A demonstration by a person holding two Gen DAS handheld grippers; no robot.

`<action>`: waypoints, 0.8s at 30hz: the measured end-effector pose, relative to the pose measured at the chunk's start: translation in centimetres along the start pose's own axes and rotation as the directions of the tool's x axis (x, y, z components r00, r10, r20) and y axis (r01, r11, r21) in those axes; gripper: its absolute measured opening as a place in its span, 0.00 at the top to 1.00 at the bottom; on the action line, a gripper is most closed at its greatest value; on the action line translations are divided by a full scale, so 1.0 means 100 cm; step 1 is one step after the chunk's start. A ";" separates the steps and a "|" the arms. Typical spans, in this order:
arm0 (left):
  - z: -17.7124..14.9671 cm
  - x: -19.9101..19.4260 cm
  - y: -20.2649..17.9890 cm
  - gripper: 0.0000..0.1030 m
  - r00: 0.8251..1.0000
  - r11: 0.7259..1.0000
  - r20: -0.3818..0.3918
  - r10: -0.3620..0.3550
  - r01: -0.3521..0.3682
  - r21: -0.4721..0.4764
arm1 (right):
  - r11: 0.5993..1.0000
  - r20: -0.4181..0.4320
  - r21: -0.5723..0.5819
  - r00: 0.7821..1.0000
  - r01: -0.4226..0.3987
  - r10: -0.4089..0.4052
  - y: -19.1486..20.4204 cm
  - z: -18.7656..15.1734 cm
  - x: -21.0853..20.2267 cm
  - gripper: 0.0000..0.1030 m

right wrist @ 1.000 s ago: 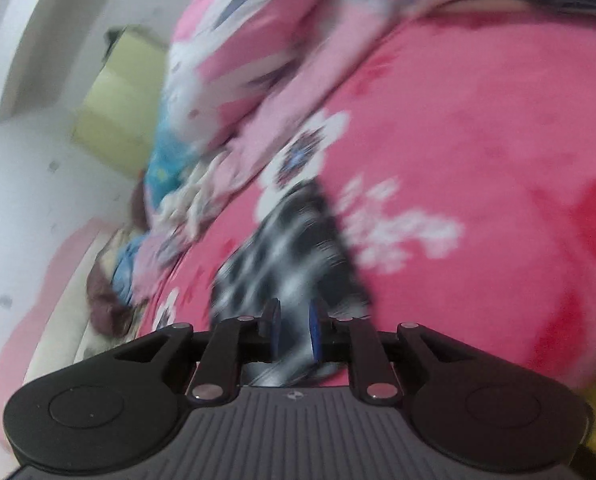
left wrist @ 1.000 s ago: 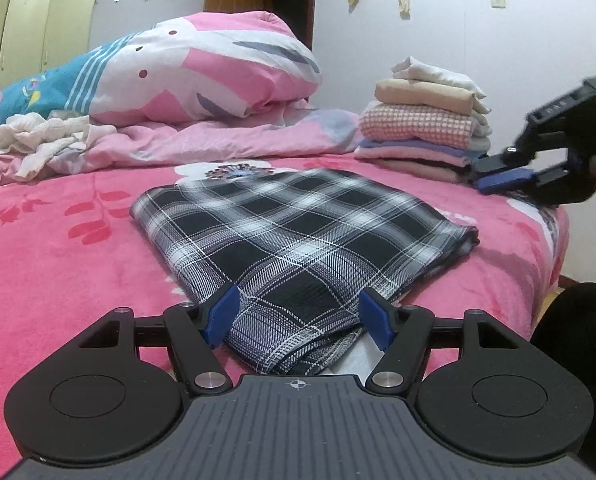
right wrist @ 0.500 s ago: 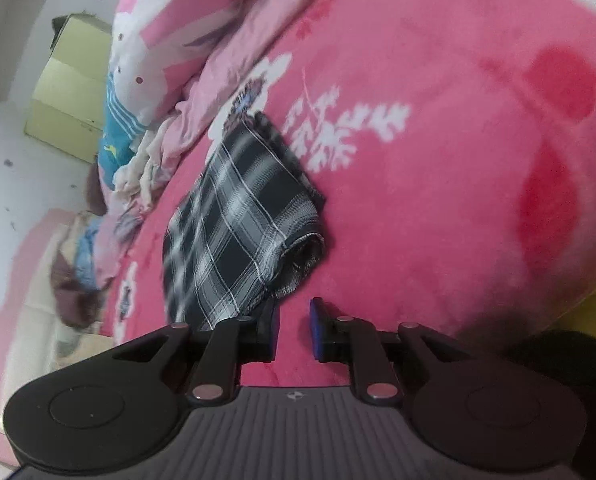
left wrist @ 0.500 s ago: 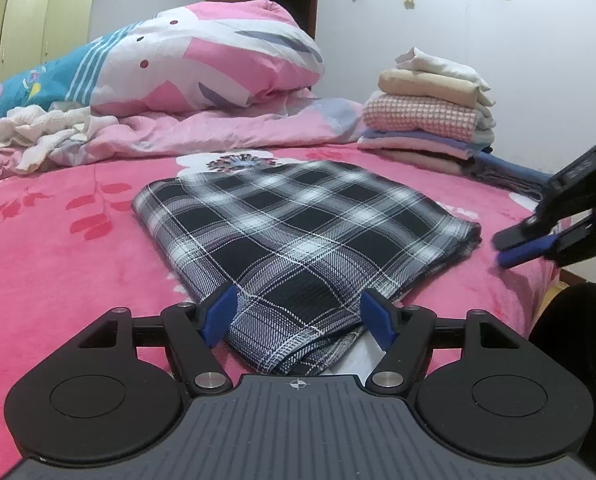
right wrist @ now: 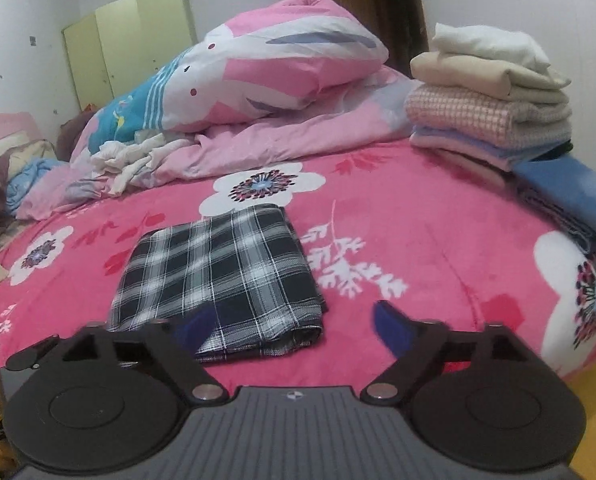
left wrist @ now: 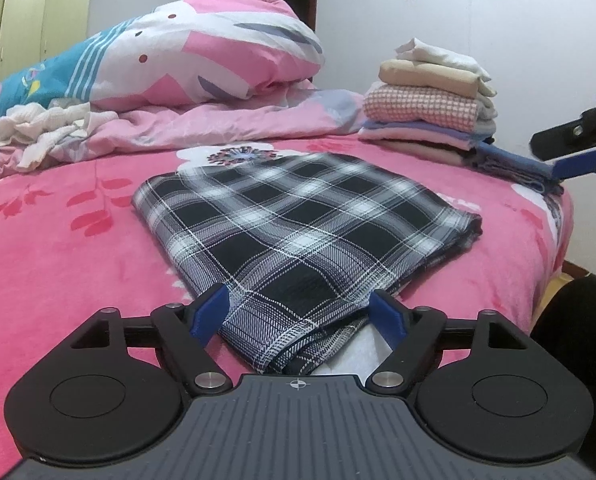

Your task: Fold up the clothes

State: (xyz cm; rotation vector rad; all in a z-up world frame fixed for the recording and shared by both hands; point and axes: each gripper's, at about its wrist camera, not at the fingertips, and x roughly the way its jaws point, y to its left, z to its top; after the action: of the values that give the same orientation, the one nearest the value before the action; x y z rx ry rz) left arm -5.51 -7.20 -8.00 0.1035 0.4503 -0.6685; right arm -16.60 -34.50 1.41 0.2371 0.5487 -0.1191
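Our left hand-held gripper point(left wrist: 298, 316) is opening astride the plaid garment's point(left wrist: 298, 224) near corner, pads apparently clear. Our right hand-held gripper point(right wrist: 294, 324), opening and empty, hangs nearer its right end; its length runs leftward across the bed point(right wrist: 438, 248).

The left black two-finger gripper with blue pads point(left wrist: 300, 314) points slightly downward, jaws opening. The right black gripper point(right wrist: 294, 322) (blurred fingers) hovers, jaws spreading wide with nothing gripped.

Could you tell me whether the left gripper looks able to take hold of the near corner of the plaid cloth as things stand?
Probably yes: the left gripper has its jaws opening on either side of the plaid cloth's near corner, with nothing lying over it.
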 end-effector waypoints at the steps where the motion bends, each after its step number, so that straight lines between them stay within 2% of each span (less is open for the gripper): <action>1: 0.000 0.000 0.001 0.23 1.000 1.000 -0.002 -0.001 0.001 -0.005 | 1.000 0.003 0.002 1.000 0.005 -0.005 0.001 0.000 -0.002 0.00; 8: 0.001 -0.001 0.004 0.19 1.000 1.000 -0.015 -0.005 0.005 -0.029 | 0.998 -0.028 -0.013 0.997 0.066 -0.067 0.009 0.004 -0.001 0.00; 14: 0.001 -0.001 0.006 0.19 1.000 0.999 -0.017 -0.007 0.006 -0.041 | 0.970 -0.050 -0.107 0.973 0.217 -0.223 0.027 0.002 0.007 0.00; 18: 0.001 -0.002 0.008 0.19 1.000 0.998 -0.015 -0.008 0.007 -0.055 | 0.963 -0.027 -0.157 0.974 0.220 -0.227 0.035 -0.003 0.007 0.00; 24: 0.001 -0.014 0.020 0.19 1.000 0.992 0.017 0.000 0.002 -0.126 | 0.943 -0.042 -0.220 0.963 0.250 -0.265 0.039 -0.005 0.015 0.00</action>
State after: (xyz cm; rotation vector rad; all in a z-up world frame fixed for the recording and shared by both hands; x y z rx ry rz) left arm -5.17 -4.86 -7.43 -0.0218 0.4747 -0.6398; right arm -14.87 -30.68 0.89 -0.0415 0.6576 -0.3055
